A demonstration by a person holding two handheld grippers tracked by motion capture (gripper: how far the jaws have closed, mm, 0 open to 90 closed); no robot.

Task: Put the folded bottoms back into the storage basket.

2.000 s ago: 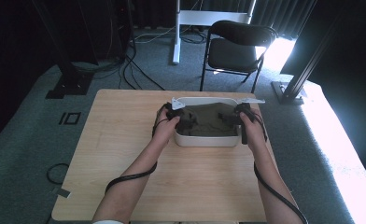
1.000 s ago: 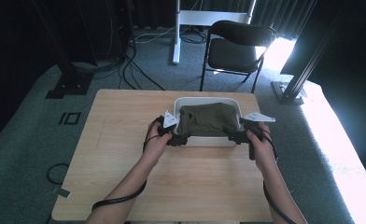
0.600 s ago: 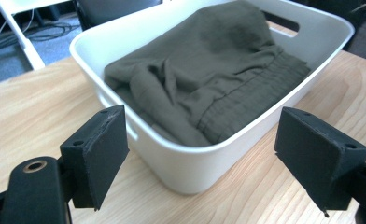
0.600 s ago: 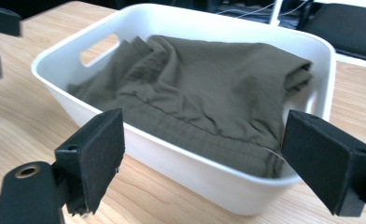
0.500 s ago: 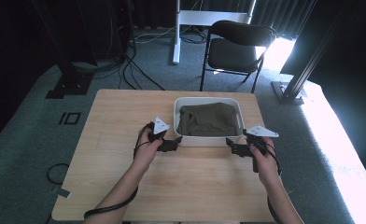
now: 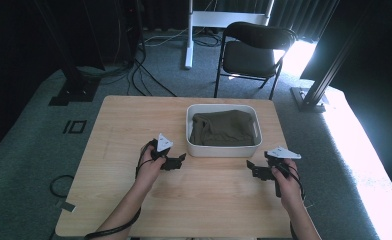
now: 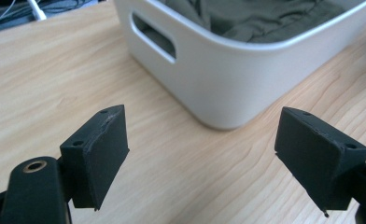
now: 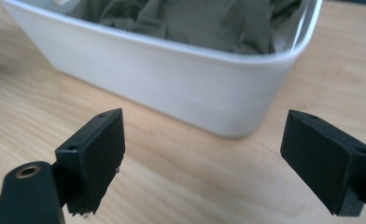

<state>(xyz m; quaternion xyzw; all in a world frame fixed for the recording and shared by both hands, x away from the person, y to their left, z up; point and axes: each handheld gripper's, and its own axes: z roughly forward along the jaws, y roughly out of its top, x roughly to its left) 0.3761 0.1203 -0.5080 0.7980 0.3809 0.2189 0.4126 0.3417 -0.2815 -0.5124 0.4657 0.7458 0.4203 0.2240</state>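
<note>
A: Logging from the left. What is the left gripper (image 6: pixel 180 160) doing?

B: It is hovering over the table (image 6: pixel 124 125), just off the bin's (image 6: pixel 223 150) near left corner. Jaws are standing wide apart, gripping nothing. In the left gripper view that corner is sitting ahead, between the jaws but clear of them.

A: And the bin?

B: It is sitting at mid-table toward the far edge, holding the olive cloth (image 6: pixel 224 128), which is lying bunched inside, below the rim.

A: Right gripper (image 6: pixel 250 168)?

B: It is hanging near the bin's near right corner, apart from it. Jaws are likewise gaping, empty. In the right gripper view the wall is sitting just beyond them, cloth showing over the rim.
</note>
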